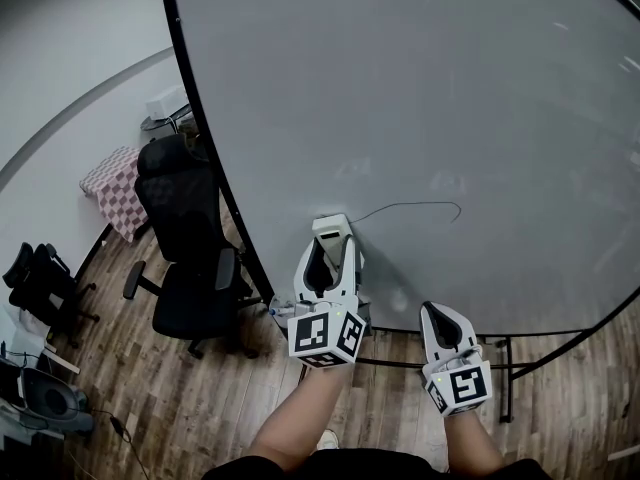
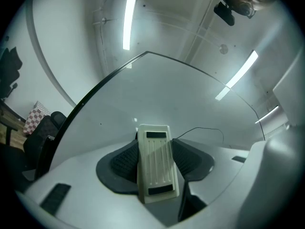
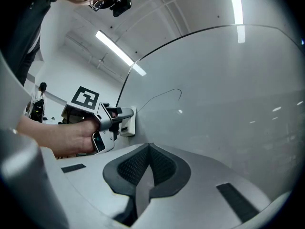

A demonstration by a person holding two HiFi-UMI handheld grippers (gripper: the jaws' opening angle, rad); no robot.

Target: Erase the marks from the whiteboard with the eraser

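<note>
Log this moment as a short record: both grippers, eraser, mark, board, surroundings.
left gripper: shut on the eraser
right gripper: jaws together, nothing between them; below and right of the left gripper
eraser: white, appears pressed flat to the whiteboard
mark: one thin curved line, starting just right of the eraser, not yet erased
whiteboard: black-edged
surroundings: black office chair on wood floor beside the board's left edge

In the head view, the left gripper (image 1: 330, 250) covers most of the eraser (image 1: 332, 225). The whiteboard (image 1: 420, 88) runs off the top and right edges. Eraser-to-whiteboard contact cannot be confirmed.
</note>
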